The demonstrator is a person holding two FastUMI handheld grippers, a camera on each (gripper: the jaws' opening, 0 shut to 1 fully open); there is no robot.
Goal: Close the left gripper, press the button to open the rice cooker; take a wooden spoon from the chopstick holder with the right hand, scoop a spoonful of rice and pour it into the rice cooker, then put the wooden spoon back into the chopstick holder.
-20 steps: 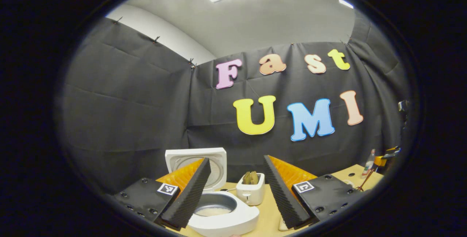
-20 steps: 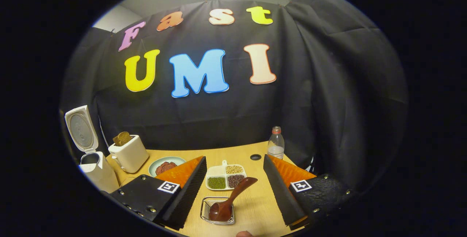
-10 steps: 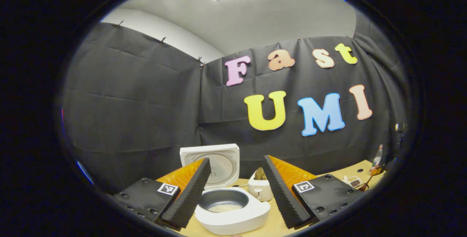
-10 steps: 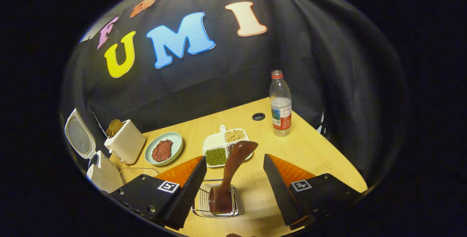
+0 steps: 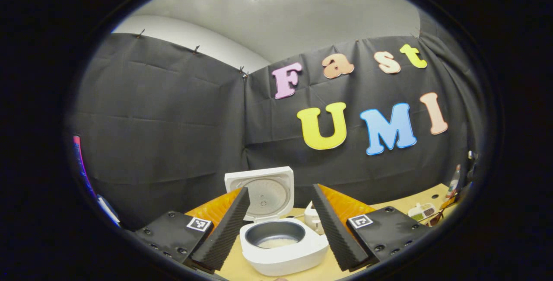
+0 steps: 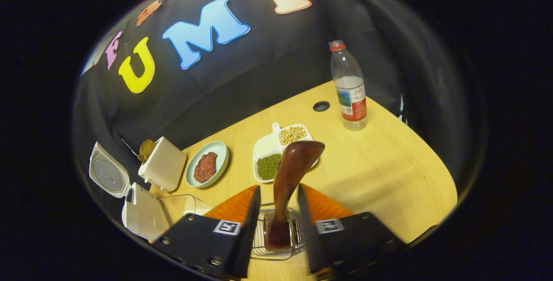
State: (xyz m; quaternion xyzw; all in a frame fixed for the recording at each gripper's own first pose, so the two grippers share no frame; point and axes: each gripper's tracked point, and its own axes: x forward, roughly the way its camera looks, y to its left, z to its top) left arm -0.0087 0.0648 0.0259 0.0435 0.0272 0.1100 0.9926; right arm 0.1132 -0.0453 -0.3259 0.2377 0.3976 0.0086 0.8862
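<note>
My left gripper hangs spread open before the rice cooker, its white lid raised, rice in its grey pot. My right gripper is narrowed around the dark wooden spoon standing in the wire chopstick holder; whether it touches, I cannot tell.

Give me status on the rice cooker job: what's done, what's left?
Done: the rice cooker has its lid up and pot exposed. In hand: the right gripper straddles the wooden spoon, which stands in the chopstick holder; whether both fingers press on it is unclear. The left gripper is open, facing the cooker. Left: lift spoon, scoop rice, pour, return spoon.
</note>
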